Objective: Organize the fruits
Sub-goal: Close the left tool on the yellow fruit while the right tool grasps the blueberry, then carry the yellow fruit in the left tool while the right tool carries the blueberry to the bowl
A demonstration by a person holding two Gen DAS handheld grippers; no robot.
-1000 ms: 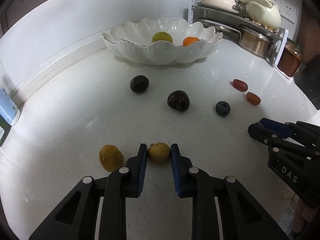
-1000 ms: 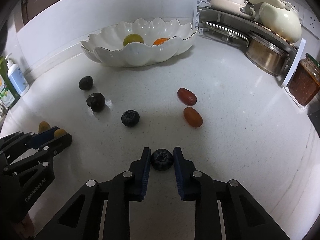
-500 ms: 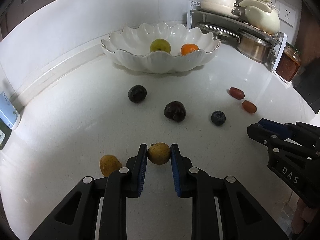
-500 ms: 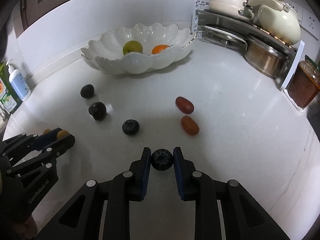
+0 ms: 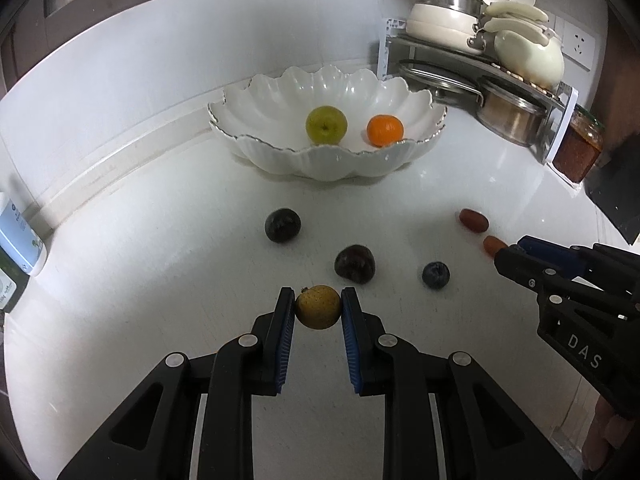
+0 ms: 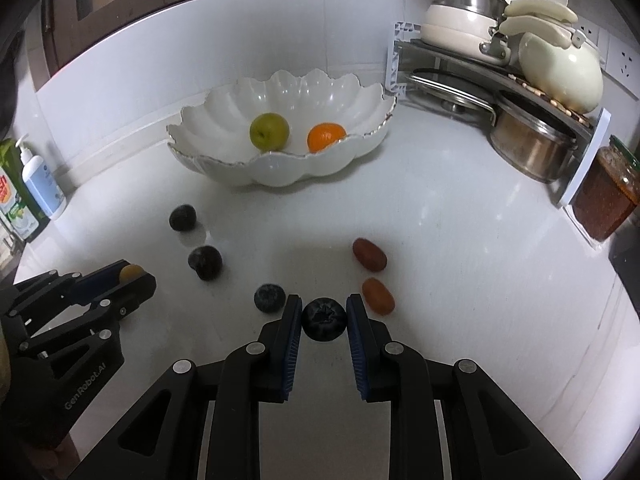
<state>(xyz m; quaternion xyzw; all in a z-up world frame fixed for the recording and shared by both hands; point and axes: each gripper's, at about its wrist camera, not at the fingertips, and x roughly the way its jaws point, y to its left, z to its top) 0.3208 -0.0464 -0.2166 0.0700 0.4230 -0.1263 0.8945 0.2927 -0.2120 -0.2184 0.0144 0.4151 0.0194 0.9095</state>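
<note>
The left claw (image 5: 318, 308) pinches a small yellow-brown fruit (image 5: 318, 307) between its blue pads, and the fruit seems to hang clear of the white counter (image 5: 140, 280), though the fisheye makes that hard to judge. The right claw (image 6: 324, 318) grips a blueberry (image 6: 324, 319) the same way. In the left wrist view, the scalloped white bowl (image 5: 320, 156) sits at twelve o'clock from the held fruit, with a green fruit (image 5: 326, 125) and an orange (image 5: 385, 131) side by side inside it. Between bowl and claw lie two dark plums on the counter, one (image 5: 283, 225) at eleven o'clock and one (image 5: 355, 263) just beyond the claw at one o'clock. A second blueberry (image 5: 435, 275) rests at two o'clock. Further toward three o'clock are two reddish oval fruits, one (image 5: 473, 220) lying free and the other (image 5: 494, 245) partly hidden behind the right claw's tip. A rack with pots (image 5: 480, 80) stands at the far right corner, and a jar (image 5: 576, 152) stands beside it.
</note>
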